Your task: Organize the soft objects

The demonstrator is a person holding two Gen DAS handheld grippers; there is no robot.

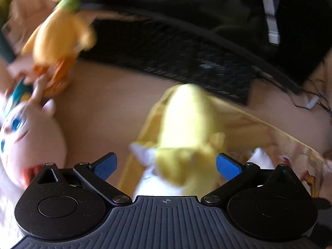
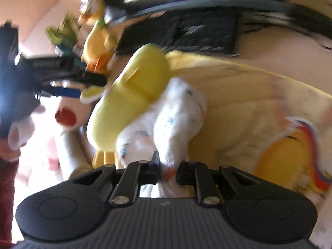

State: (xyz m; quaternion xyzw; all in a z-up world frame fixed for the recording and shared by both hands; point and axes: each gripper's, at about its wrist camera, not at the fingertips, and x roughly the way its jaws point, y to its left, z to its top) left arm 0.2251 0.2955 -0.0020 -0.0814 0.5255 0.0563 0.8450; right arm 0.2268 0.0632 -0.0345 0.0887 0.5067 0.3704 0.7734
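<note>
My right gripper (image 2: 167, 170) is shut on a white plush toy (image 2: 178, 112) with small coloured marks, which hangs over a yellow printed fabric bag (image 2: 259, 103). A yellow plush (image 2: 134, 95) leans against the white one. In the left wrist view my left gripper (image 1: 167, 166) stands open, its blue pads (image 1: 105, 166) well apart. The yellow plush (image 1: 186, 128) lies beyond and between them, untouched, over the bag (image 1: 259, 130). From the right wrist view the left gripper (image 2: 91, 87) sits left of the yellow plush. Both views are blurred.
An orange-yellow duck plush (image 1: 58, 37) and a white plush face with blue eyes (image 1: 27, 139) lie at the left on the pale surface. A black keyboard (image 1: 176, 51) runs along the back. A green toy (image 2: 64, 31) and a red-mouthed plush (image 2: 68, 116) sit left.
</note>
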